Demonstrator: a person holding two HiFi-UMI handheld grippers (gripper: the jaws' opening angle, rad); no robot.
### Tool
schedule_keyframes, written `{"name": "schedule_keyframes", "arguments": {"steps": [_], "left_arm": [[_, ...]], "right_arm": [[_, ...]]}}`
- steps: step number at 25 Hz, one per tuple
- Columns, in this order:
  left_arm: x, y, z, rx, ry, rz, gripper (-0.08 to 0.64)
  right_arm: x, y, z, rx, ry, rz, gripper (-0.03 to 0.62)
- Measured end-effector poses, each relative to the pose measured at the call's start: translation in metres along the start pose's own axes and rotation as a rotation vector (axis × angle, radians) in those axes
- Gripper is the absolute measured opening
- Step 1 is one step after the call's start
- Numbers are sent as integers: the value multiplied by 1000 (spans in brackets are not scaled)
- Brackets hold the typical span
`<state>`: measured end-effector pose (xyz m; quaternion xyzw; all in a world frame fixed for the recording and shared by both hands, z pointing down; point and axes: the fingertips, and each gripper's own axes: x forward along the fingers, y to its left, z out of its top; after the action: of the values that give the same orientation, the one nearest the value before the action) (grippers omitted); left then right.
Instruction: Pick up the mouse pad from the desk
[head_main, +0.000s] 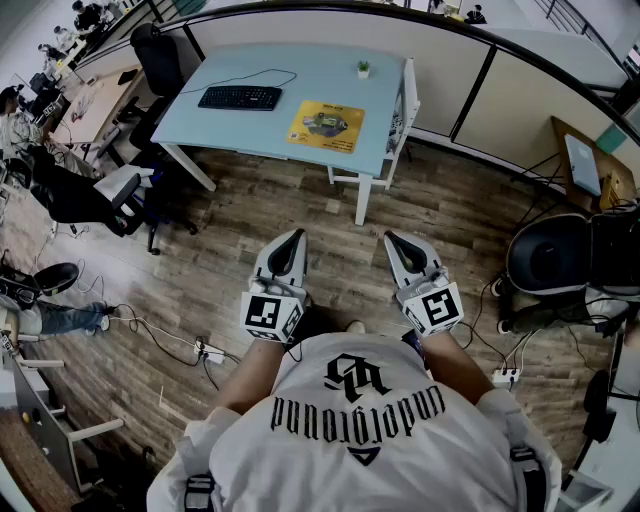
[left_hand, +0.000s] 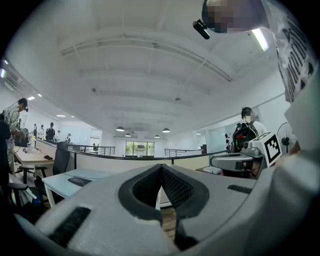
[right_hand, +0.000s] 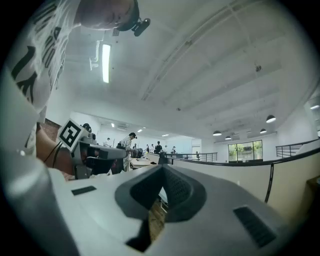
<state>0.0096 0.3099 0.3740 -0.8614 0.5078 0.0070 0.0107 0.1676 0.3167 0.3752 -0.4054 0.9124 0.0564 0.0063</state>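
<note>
Plainly, nothing is in hand yet: the left gripper (head_main: 292, 240) and the right gripper (head_main: 392, 241) are carried level in front of the person's chest, side by side, each with its jaws pressed together on nothing (each gripper's own view shows the tips meeting, with only the office beyond). That reads as a carrying pose for a walk-up, not a reach. The mouse pad (head_main: 326, 126), yellow with a printed picture, lies flat on the right half of the pale blue desk (head_main: 230, 135), well apart from both grippers, with wooden floor (head_main: 300, 200) between. The keyboard (head_main: 240, 97) sits to the pad's left and a small potted plant (head_main: 363, 68) stands beyond it, neither touching it. The pad's near edge runs close to the desk's front edge, so an approach from the front looks open; so thin a pad probably needs a jaw slipped under one edge. An office chair (head_main: 70, 195) at the left stands off the straight path.
</note>
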Motion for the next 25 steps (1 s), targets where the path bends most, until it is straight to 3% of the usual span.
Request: {"name": "schedule_keyframes", "arguments": {"steps": [22, 25], "left_arm": [[7, 5, -1, -8, 9, -13, 8], [7, 7, -2, -10, 10, -16, 8]], "right_arm": [[12, -3, 0, -12, 5, 21, 8], [16, -6, -3, -2, 21, 7, 109]]}}
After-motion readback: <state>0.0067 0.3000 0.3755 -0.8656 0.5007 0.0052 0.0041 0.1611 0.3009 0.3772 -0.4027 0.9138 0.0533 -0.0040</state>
